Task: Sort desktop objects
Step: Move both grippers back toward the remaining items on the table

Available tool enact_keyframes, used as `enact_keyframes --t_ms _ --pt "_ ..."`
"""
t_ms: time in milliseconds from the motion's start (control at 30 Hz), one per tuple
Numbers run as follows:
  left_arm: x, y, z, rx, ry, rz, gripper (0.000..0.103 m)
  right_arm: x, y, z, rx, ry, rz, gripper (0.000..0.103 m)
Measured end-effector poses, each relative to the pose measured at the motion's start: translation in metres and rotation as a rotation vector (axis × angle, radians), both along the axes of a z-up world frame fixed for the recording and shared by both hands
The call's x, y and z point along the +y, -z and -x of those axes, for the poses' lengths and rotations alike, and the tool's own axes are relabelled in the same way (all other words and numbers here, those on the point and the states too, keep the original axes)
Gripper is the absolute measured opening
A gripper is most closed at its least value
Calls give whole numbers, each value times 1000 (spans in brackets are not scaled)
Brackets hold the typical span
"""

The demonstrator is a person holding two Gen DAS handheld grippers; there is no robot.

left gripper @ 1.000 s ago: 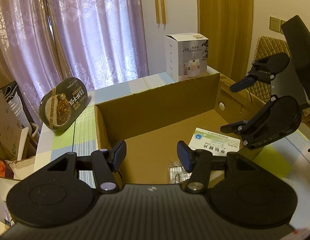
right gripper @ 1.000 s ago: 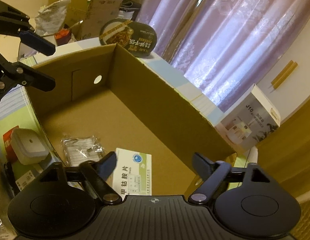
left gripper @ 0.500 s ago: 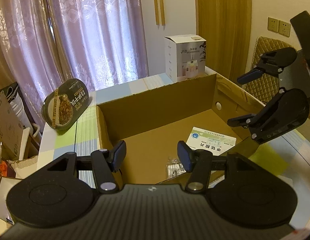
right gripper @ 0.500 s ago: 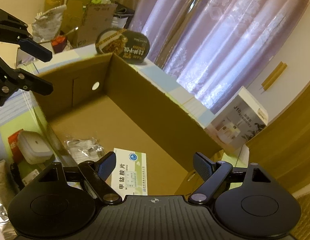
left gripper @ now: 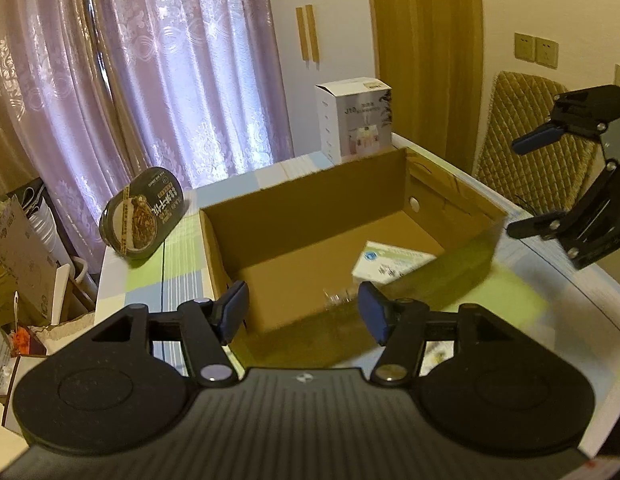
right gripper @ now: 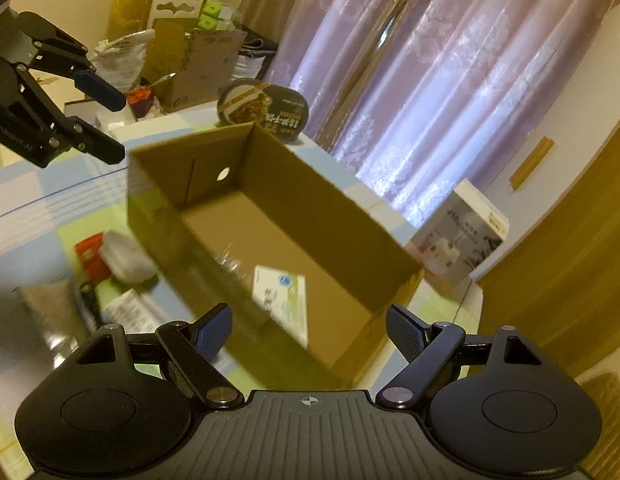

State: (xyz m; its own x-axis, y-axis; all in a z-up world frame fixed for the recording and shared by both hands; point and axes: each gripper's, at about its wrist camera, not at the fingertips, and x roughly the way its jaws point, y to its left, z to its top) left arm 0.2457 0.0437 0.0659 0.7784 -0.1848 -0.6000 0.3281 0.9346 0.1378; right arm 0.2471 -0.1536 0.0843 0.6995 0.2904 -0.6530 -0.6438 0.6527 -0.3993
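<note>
An open cardboard box (left gripper: 302,204) (right gripper: 294,168) stands on the checked tablecloth. On its floor lie a white medicine carton (left gripper: 390,262) (right gripper: 284,300) and a clear plastic packet (left gripper: 338,300) (right gripper: 230,260). My left gripper (left gripper: 304,312) hangs open and empty above the box's near wall. My right gripper (right gripper: 308,334) is open and empty too, held above the box's other side. Each gripper shows in the other's view, the right gripper (left gripper: 526,188) at the right edge and the left gripper (right gripper: 110,128) at the upper left.
A dark oval noodle bowl (left gripper: 144,212) (right gripper: 266,110) leans behind the box. A white humidifier carton (left gripper: 356,118) (right gripper: 460,232) stands at the far corner. A white case on a red packet (right gripper: 122,256) and papers (right gripper: 130,312) lie beside the box. A padded chair (left gripper: 534,140) is at right.
Both grippers have pulled back and up from the box, which now looks smaller and farther off. Their jaws stay open and empty.
</note>
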Motion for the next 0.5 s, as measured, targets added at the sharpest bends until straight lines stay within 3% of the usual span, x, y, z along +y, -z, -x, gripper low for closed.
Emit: enact_keyframes --t_ms 267,500 --pt "-7 14 48 48 71 -30 61 -29 23 54 71 10 18 81" --pt "-23 30 76 107 253 -142 65 -45 49 82 132 -7 58 81"
